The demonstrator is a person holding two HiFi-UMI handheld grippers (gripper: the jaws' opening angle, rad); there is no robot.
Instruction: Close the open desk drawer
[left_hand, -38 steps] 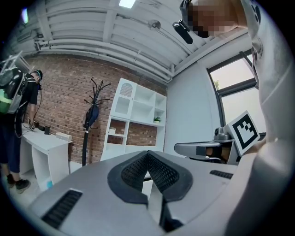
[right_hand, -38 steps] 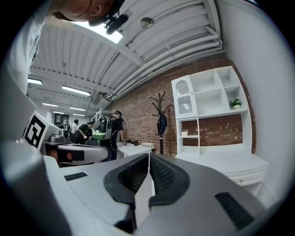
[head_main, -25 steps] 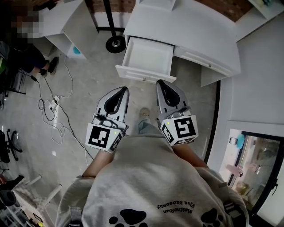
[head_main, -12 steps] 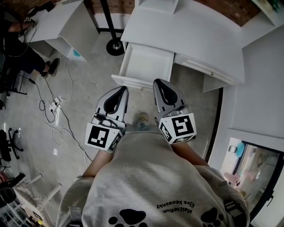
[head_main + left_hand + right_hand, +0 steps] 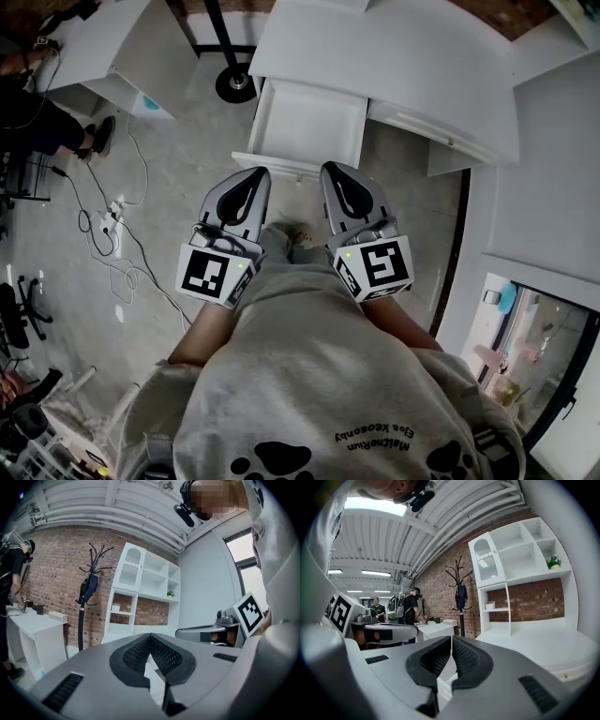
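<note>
The white desk drawer (image 5: 307, 122) stands pulled out from the white desk (image 5: 403, 52), and its inside looks empty. Its front panel (image 5: 279, 166) faces me. My left gripper (image 5: 259, 175) is shut with nothing in it, its tip just short of the panel's left part. My right gripper (image 5: 329, 170) is also shut and empty, its tip close to the panel's right end; I cannot tell whether either tip touches. In the left gripper view the pads (image 5: 140, 651) meet at the tip (image 5: 150, 636). The right gripper view shows the same at its tip (image 5: 451, 638).
A coat stand's round base (image 5: 234, 86) sits left of the drawer. Cables and a power strip (image 5: 111, 220) lie on the floor at left. Another white desk (image 5: 98, 47) with a person (image 5: 33, 108) beside it is far left. A white shelf unit (image 5: 140, 597) stands behind the desk.
Both grippers have moved forward toward the drawer, so its front panel now lies right at their tips. The jaws have stayed shut.
</note>
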